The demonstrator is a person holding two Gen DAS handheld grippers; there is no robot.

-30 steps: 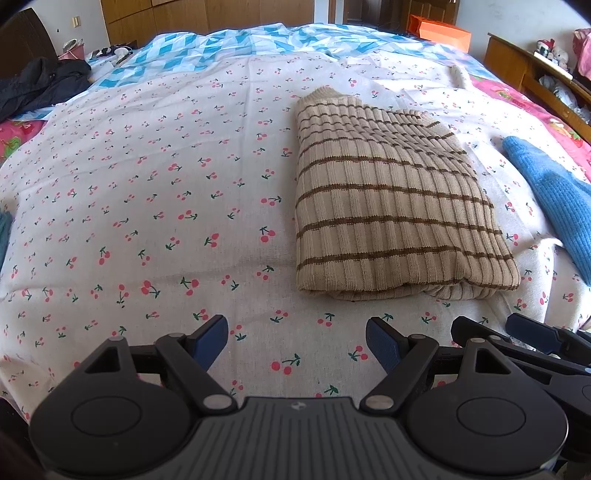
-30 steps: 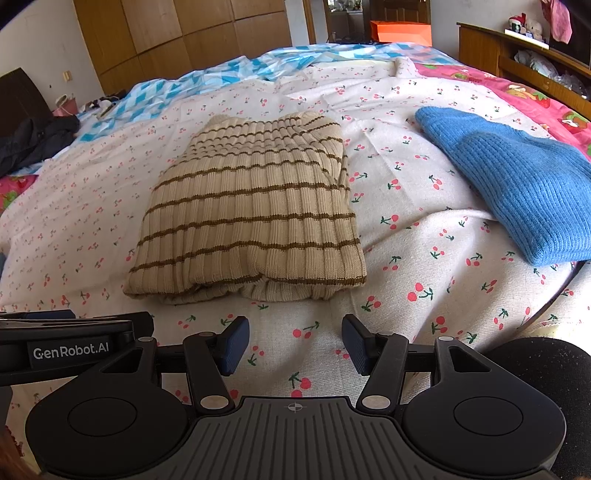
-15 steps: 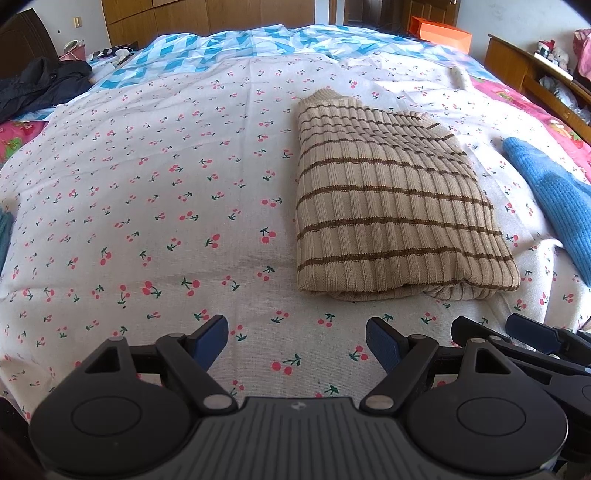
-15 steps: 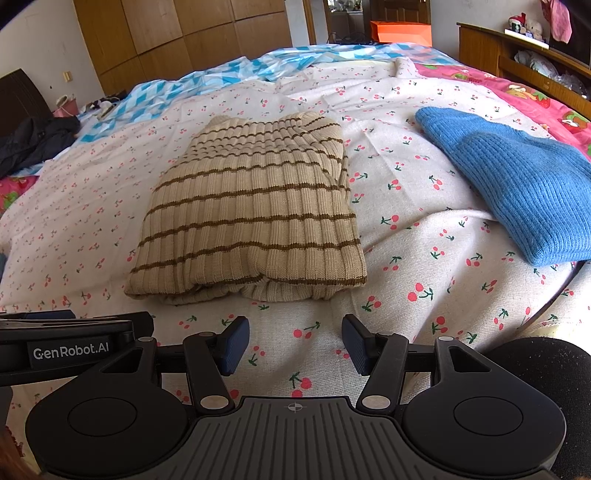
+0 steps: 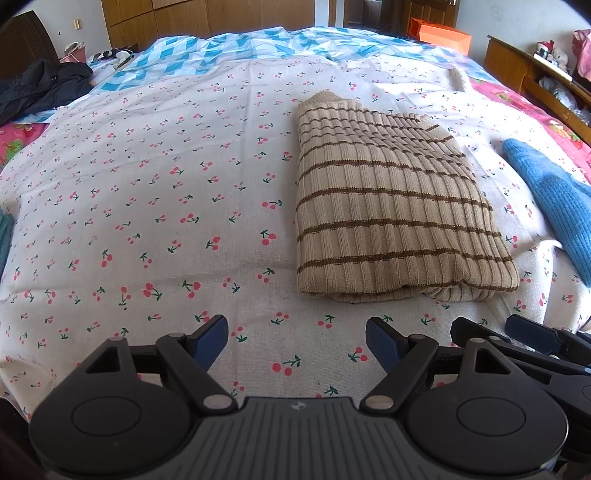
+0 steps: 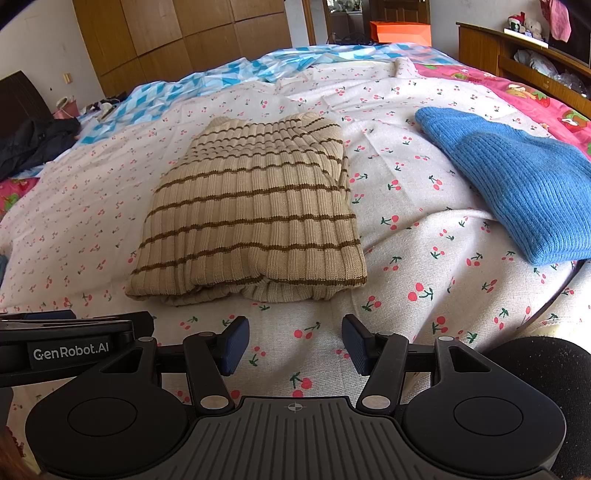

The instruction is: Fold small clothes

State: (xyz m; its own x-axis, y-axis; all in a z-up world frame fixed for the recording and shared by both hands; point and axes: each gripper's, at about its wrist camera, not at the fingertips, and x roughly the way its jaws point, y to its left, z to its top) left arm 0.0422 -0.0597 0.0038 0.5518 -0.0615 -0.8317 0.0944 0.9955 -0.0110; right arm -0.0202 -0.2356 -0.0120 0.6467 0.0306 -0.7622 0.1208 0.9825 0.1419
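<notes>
the beige sweater with brown stripes (image 5: 391, 206) lies folded into a thick rectangle on the bed sheet printed with red cherries (image 5: 155, 206), its folded edge turned toward the cameras and its layers showing along that near side; the right wrist view shows it (image 6: 251, 218) just ahead of the tongs. the left tongs (image 5: 295, 341) hover low over the sheet, spread wide with nothing between the blue pads, set to the left of the sweater's near corner. the right tongs (image 6: 294, 345) are likewise parted and empty, close to the sweater's near edge but not touching it. in the right wrist view the side of the left tool carries the white lettering "genrobot.ai" (image 6: 71, 350), the only writing that can be read. a blue knit garment (image 6: 517, 188) lies flat to the right, well apart from the sweater. farther back a blue and white diamond-patterned cover (image 5: 236, 55) spreads across the bed, a dark jacket (image 5: 40, 88) is heaped at the far left, and an orange box (image 6: 400, 32) sits beyond the bed's far end.
</notes>
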